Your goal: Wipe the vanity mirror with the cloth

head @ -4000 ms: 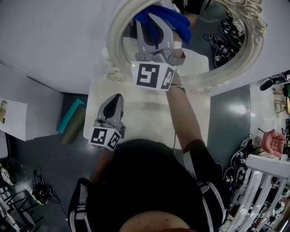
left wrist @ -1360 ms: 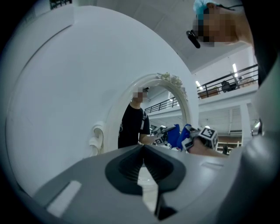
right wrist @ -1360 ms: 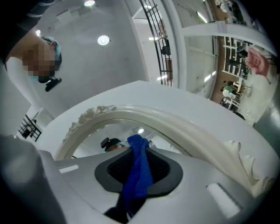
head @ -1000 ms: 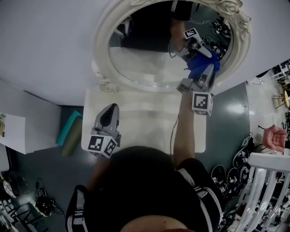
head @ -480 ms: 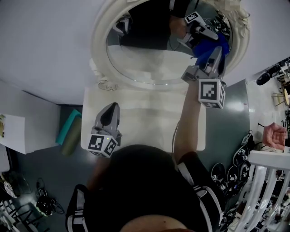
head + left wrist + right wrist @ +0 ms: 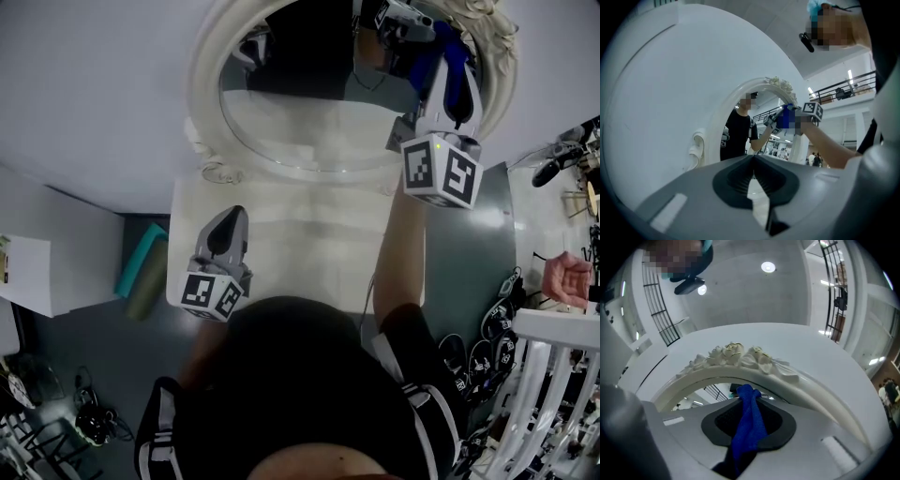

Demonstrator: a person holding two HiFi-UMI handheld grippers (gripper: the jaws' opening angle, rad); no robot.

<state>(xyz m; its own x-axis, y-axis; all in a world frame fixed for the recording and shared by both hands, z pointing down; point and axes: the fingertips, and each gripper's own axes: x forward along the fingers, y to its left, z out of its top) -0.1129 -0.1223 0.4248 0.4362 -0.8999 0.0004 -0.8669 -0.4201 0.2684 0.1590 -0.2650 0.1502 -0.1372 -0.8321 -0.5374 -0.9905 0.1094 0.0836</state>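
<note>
The oval vanity mirror (image 6: 309,103) in its ornate white frame (image 6: 202,84) stands at the back of a white table (image 6: 309,244). My right gripper (image 6: 450,52) is shut on the blue cloth (image 6: 433,58) and presses it against the glass at the upper right, near the frame's carved flowers. In the right gripper view the cloth (image 6: 749,420) hangs out of the shut jaws just under the floral crest (image 6: 736,355). My left gripper (image 6: 230,217) hovers over the table's left part, shut and holding nothing; its own view (image 6: 753,158) faces the mirror (image 6: 740,136).
A teal and olive roll (image 6: 145,258) lies on the dark floor to the left of the table. Cables and gear (image 6: 497,333) crowd the floor on the right, beside a white rack (image 6: 544,375). Another person's hand (image 6: 567,281) shows at the right edge.
My right gripper has carried the cloth up the mirror's right side, from the lower right rim to the upper right. Four seconds ago it was at the glass's upper left. The left gripper barely moved.
</note>
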